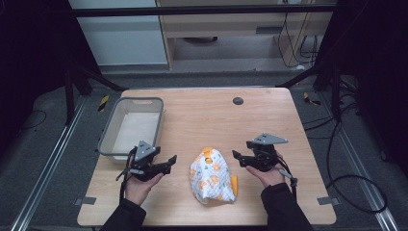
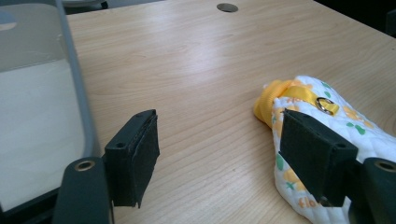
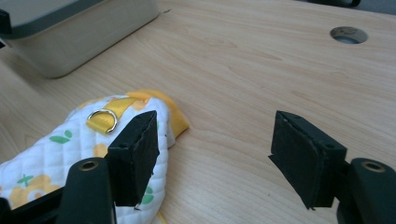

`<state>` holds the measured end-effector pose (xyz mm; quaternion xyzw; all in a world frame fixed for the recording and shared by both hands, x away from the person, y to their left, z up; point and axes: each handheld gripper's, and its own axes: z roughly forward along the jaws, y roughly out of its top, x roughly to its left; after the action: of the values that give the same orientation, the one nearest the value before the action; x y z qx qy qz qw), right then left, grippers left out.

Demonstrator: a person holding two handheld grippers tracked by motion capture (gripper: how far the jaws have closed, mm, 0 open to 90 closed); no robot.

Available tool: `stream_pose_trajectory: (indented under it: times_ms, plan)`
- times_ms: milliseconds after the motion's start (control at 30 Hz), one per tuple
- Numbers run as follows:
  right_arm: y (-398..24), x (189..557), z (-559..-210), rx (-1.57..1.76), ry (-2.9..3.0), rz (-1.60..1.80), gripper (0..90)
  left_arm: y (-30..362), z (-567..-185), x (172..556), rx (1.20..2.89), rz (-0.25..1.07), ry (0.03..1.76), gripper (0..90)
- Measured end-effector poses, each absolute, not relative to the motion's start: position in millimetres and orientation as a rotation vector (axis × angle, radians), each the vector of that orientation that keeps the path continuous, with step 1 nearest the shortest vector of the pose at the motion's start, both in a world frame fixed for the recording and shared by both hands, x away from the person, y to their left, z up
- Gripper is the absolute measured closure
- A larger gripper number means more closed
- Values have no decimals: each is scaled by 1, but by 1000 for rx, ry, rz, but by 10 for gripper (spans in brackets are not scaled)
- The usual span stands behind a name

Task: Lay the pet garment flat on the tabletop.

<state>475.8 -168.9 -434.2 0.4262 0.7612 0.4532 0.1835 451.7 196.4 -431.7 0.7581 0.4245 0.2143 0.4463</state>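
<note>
A white quilted mitt (image 1: 211,175) with orange and green print and yellow trim lies on the wooden table (image 1: 207,110) near its front edge. A yellow loop with a metal ring (image 2: 323,103) sits at its far end (image 3: 103,120). My left gripper (image 1: 172,161) hovers just left of the mitt, open, nothing between its jaws (image 2: 217,154). My right gripper (image 1: 236,157) hovers just right of the mitt, open and empty too (image 3: 215,156). The mitt (image 2: 327,140) shows partly behind the left gripper's right jaw, and the mitt (image 3: 70,149) partly behind the right gripper's left jaw.
A grey plastic bin (image 1: 131,126) with nothing in it stands on the left part of the table, close behind my left hand. A round cable hole (image 1: 237,101) sits near the table's far edge. Dark frame posts and cables surround the table.
</note>
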Motion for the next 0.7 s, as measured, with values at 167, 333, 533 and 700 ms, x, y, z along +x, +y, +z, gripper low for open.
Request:
stream_pose_trajectory:
  times_ms: [167, 333, 533, 700]
  plan:
    - [-161, 476, -439, 1191, 2191, 1298, 349, 184, -439, 452, 1923, 502, 1030, 280]
    - [-156, 476, -445, 1189, 2217, 1305, 369, 174, -448, 453, 1962, 471, 1016, 282]
    - [-146, 477, -453, 1171, 2257, 1295, 383, 163, -457, 454, 2010, 442, 990, 287]
    - [-137, 478, -461, 1145, 2298, 1278, 391, 156, -467, 457, 2042, 411, 989, 299]
